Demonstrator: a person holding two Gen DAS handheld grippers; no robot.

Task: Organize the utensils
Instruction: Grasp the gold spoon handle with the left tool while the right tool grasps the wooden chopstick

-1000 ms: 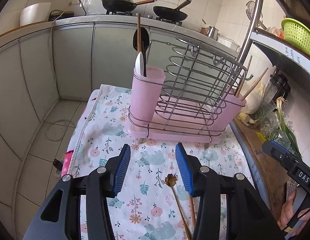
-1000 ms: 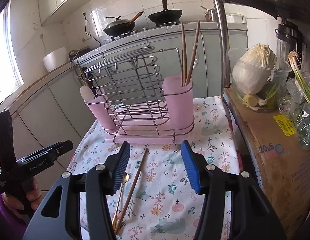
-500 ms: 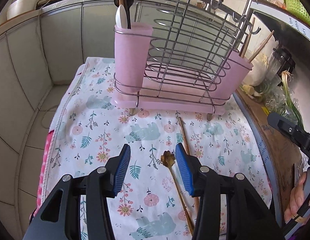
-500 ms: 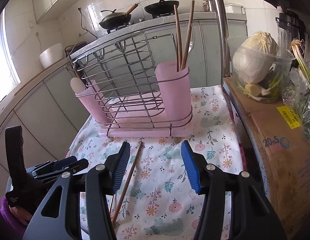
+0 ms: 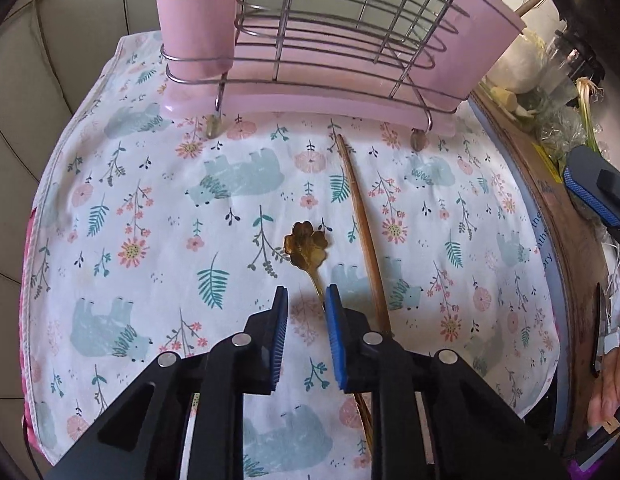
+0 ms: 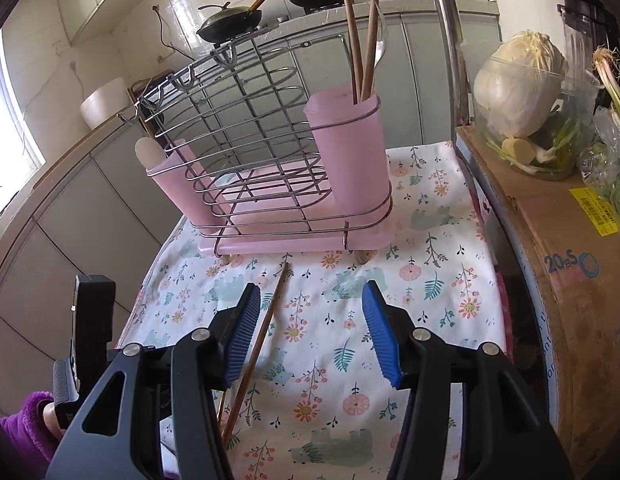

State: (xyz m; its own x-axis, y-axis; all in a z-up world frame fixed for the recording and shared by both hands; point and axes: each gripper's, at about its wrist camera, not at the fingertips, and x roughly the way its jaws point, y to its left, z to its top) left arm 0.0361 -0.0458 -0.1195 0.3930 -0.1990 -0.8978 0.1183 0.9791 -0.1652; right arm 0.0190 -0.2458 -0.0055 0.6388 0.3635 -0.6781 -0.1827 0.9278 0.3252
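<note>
A gold spoon [image 5: 306, 245] with a paw-shaped bowl lies on the floral cloth [image 5: 149, 200], beside a brown chopstick [image 5: 362, 232]. My left gripper [image 5: 305, 292] points down at the cloth. Its jaws are closing, with the spoon's thin handle between them close to the right pad [image 5: 334, 320]; a gap still shows. My right gripper [image 6: 310, 328] hovers open over the cloth with nothing between its fingers, and the chopstick [image 6: 269, 320] runs by its left finger. Behind stands the pink wire rack [image 6: 293, 240]; its right cup [image 6: 346, 152] holds chopsticks.
The rack's left cup [image 6: 169, 184] holds a white spoon [image 6: 147, 152]. A cardboard box [image 6: 550, 280] walls the cloth's right side and carries a clear tub of cabbage [image 6: 518, 84]. Woks [image 6: 229, 24] sit on the counter behind. The cloth's left edge drops to the floor.
My left gripper has come down and tipped toward the cloth, and its jaws have narrowed around the spoon's handle. The right gripper has sunk a little, still as wide.
</note>
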